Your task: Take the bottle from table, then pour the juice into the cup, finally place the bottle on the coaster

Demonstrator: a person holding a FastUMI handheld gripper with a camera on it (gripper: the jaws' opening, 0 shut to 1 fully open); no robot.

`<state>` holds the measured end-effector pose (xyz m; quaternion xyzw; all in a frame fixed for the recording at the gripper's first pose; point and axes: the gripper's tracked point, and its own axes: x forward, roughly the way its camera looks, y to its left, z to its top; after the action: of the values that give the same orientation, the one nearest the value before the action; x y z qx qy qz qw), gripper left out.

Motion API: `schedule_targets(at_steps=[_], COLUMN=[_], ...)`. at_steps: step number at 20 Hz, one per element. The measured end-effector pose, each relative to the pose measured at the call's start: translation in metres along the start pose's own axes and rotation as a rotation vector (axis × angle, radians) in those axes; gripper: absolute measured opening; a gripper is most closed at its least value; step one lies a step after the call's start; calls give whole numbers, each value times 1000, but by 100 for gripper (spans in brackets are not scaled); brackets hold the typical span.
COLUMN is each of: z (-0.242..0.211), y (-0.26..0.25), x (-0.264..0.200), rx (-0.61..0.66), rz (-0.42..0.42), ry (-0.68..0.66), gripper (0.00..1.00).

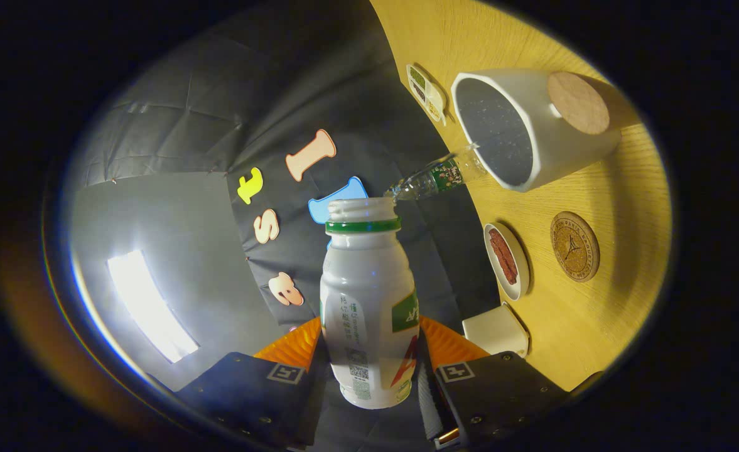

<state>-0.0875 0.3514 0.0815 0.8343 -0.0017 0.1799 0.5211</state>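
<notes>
My gripper (369,370) is shut on a white juice bottle (367,301) with a green neck ring, holding it by its lower body. The bottle's mouth is uncapped and points away from me. The view is rolled, so the wooden table (595,326) stands beside the bottle, which lies roughly level with the tabletop. The white cup (535,135), dark inside, stands on the table beyond the bottle's mouth and off to the table side. It carries a round cork piece (577,102). No stream of juice is visible. The round cork coaster (574,246) lies nearer to me than the cup.
A clear plastic bottle (438,177) lies between the juice bottle's mouth and the cup. A small white dish (506,258) with something red sits beside the coaster. A white box (496,329) is close to my finger. A small packet (427,93) lies past the cup.
</notes>
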Motion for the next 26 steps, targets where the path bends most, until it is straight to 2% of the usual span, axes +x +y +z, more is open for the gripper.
schedule_targets(at_steps=[26], z=[39], y=[9], x=[2], rx=[274], rz=[19], ry=[-189], gripper=[63])
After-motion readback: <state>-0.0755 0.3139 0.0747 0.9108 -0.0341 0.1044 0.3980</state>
